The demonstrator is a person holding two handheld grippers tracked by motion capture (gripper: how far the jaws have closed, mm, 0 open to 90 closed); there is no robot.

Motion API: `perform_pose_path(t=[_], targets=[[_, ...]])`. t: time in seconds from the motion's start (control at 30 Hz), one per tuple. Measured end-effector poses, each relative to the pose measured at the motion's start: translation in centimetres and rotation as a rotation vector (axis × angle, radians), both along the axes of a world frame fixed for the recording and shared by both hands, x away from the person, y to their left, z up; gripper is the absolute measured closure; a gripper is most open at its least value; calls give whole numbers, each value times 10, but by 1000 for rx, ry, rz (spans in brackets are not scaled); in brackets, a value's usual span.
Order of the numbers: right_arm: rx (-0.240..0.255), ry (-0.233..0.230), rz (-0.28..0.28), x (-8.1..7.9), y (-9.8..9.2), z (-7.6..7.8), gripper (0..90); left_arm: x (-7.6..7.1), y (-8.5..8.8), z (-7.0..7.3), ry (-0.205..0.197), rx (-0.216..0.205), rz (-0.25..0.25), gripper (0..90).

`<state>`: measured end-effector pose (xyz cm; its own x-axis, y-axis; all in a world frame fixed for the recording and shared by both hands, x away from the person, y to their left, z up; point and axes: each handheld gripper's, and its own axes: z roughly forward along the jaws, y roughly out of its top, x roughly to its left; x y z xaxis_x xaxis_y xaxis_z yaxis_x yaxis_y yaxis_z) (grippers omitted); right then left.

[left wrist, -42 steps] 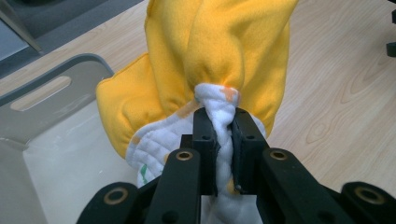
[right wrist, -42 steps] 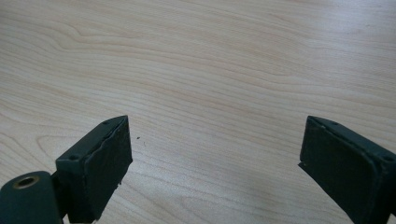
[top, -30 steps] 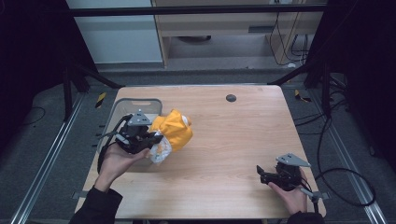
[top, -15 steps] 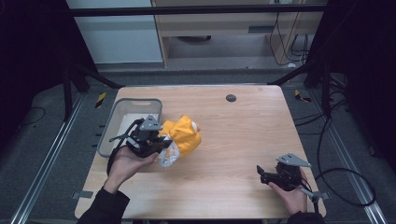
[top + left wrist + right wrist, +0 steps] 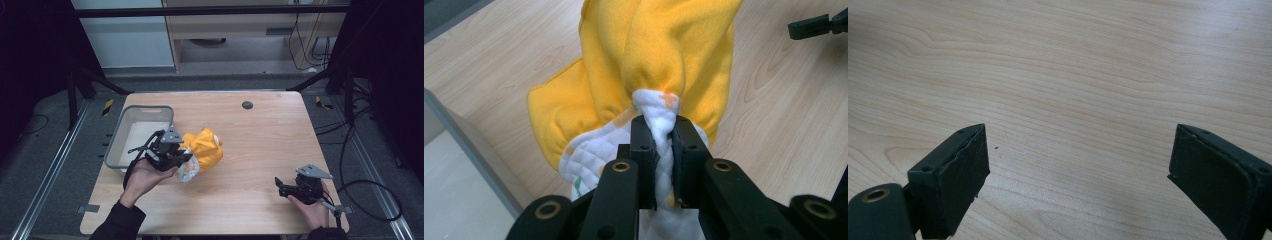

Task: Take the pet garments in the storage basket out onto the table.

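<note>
Spanning the scene, the light wooden table [image 5: 260, 150] carries a grey rectangular plastic bin [image 5: 120, 137] at its left side. Just right of the bin lies the bunched yellow fleece cloth with a white quilted lining [image 5: 205, 150], its white fold pinched in the left gripper [image 5: 663, 145]. Near the table's right front, the right gripper [image 5: 281, 186] rests with jaws apart.

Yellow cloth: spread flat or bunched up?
Bunched up. The yellow cloth gathers into folds where the left gripper pinches its white quilted part, and it sits heaped on the table.
</note>
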<state>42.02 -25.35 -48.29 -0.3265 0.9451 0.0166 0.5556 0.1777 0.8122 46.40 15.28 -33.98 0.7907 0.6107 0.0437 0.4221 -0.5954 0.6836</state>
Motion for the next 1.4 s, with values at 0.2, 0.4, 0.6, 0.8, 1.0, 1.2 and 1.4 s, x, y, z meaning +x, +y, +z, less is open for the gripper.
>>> perform_pose_path(t=[0.2, 0.4, 0.6, 0.8, 1.0, 1.2, 1.4], targets=[[-2, 0, -1, 0, 0, 0, 90, 1, -8, -7, 15, 10, -18, 818], [-2, -1, -1, 0, 0, 0, 90, 2, -14, -15, 28, 16, -30, 818], [-3, 0, -1, 0, 0, 0, 90, 3, -18, -25, 42, 22, -38, 818], [-3, -1, -2, 0, 0, 0, 90, 3, -23, -33, 54, 28, -47, 818], [-4, -1, -2, 0, 0, 0, 90, 3, -30, -38, 61, 33, -65, 817], [0, 5, 2, 0, 1, -1, 89, 3, -38, -47, 68, 40, -89, 818], [-3, 0, 0, 0, 0, -1, 89, 3, -45, -55, 76, 48, -108, 818]])
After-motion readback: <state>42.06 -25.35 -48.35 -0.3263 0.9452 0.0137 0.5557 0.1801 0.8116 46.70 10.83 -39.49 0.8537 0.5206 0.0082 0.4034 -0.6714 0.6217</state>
